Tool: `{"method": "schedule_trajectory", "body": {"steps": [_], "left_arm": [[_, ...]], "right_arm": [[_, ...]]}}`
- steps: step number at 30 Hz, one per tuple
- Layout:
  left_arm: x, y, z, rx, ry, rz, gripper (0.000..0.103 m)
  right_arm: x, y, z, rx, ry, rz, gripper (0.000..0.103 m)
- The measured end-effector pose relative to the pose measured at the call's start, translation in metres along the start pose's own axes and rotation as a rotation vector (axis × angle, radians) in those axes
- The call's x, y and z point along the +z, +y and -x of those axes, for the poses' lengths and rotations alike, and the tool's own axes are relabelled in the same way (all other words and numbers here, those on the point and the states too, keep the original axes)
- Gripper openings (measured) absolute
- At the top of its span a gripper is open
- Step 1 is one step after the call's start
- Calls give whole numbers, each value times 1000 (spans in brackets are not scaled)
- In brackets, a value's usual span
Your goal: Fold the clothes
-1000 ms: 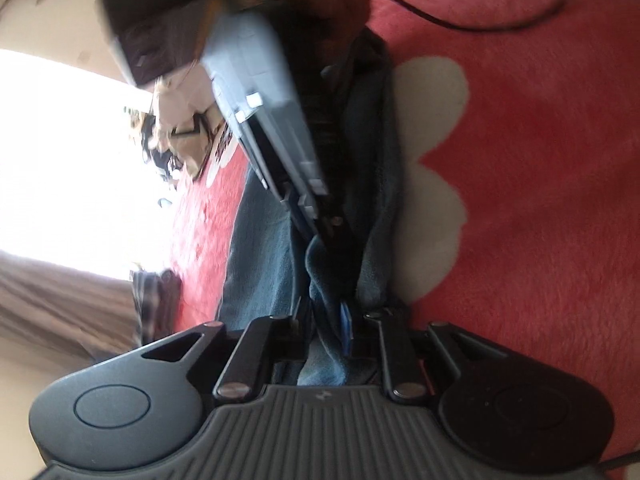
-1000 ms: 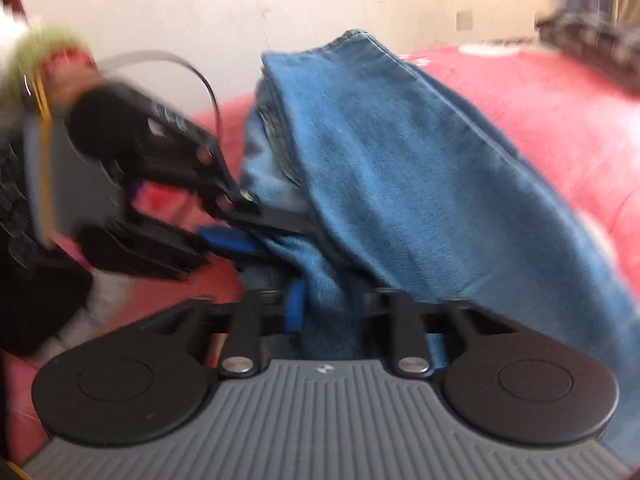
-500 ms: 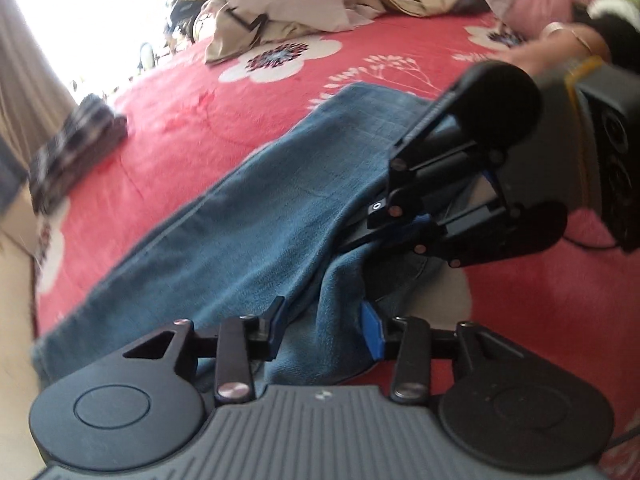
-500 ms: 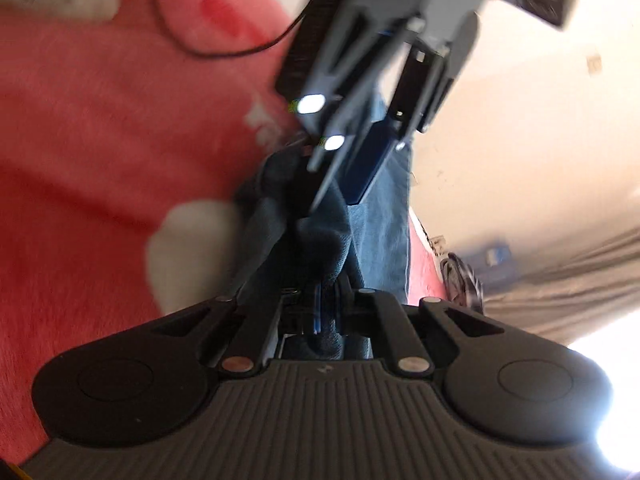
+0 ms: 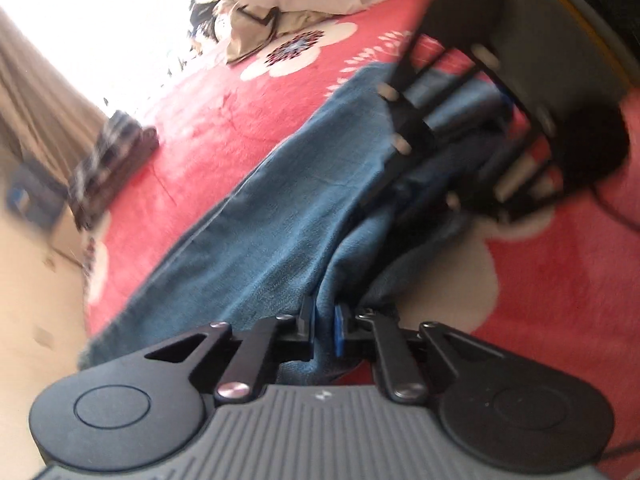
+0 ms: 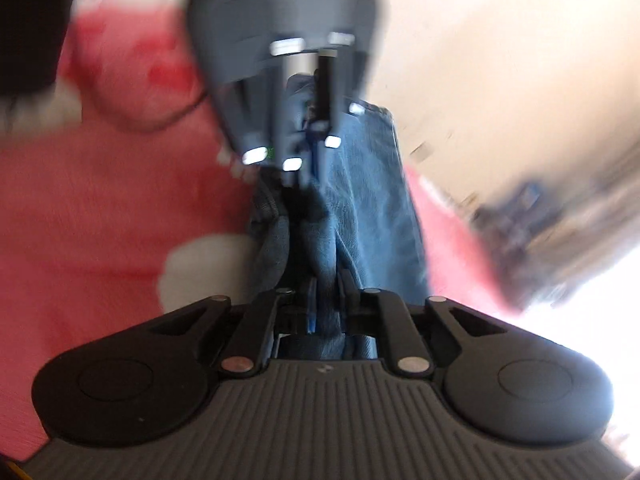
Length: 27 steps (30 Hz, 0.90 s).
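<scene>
Gripping: both tools are pinched on one end of the blue jeans [image 5: 280, 220], a step I judge to be carrying that end over for a fold.
Left gripper [image 5: 324, 330]: jaws narrow, a thick bunch of denim squeezed between the blue pads.
Right gripper [image 6: 326, 308]: jaws narrow as well, clamped on a gathered ridge of the same jeans [image 6: 360, 208].
Jeans, place: one end raised in the two tools, the rest trailing long across the red blanket [image 5: 208, 152] toward its far edge.
Handling: denim looks heavy and thick, limp but not slippery; it should hang straight under its own weight and hold a crease. Stacked layers could slide apart if only the outer one is caught.
Where to hold: at the hem or waistband corners, through all layers, the two grips set apart so the edge stays taut.
Surface: plush red blanket with white flower prints, soft and clinging, likely to drag on cloth.
Room: beige clothes heap [image 5: 312, 4] at the far side, a dark plaid garment [image 5: 108, 160] near the edge, curtain [image 5: 36, 92] by a bright window.
</scene>
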<state>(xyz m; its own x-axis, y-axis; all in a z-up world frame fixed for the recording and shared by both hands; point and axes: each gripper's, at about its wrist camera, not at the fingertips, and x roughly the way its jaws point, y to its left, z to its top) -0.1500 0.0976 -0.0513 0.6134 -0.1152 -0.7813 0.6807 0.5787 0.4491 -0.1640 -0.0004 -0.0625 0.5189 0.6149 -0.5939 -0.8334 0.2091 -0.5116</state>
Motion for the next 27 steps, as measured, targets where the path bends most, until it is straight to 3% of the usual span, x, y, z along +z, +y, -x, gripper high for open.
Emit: {"method": "schedule_trajectory", "body": {"steps": [3, 7, 11, 19, 21, 24, 27], "left_arm": [[-4, -16, 0, 56, -11, -104, 8], [-8, -24, -3, 94, -23, -169, 8], [-12, -32, -3, 118, -34, -235, 8], [-15, -37, -7, 114, -38, -243, 8], [-17, -39, -6, 117, -44, -250, 8], [-16, -37, -4, 116, -51, -238, 9], [-14, -31, -5, 81, -41, -203, 10]], "right_arm": [[-2, -31, 1, 120, -2, -215, 21], [-12, -63, -4, 262, -16, -469, 23], [-20, -70, -1, 352, -23, -632, 23], [-11, -41, -24, 236, 64, -434, 20], [-7, -32, -29, 194, 78, -374, 9], [5, -7, -25, 18, 58, -163, 6], [3, 35, -35, -142, 99, 117, 6]]}}
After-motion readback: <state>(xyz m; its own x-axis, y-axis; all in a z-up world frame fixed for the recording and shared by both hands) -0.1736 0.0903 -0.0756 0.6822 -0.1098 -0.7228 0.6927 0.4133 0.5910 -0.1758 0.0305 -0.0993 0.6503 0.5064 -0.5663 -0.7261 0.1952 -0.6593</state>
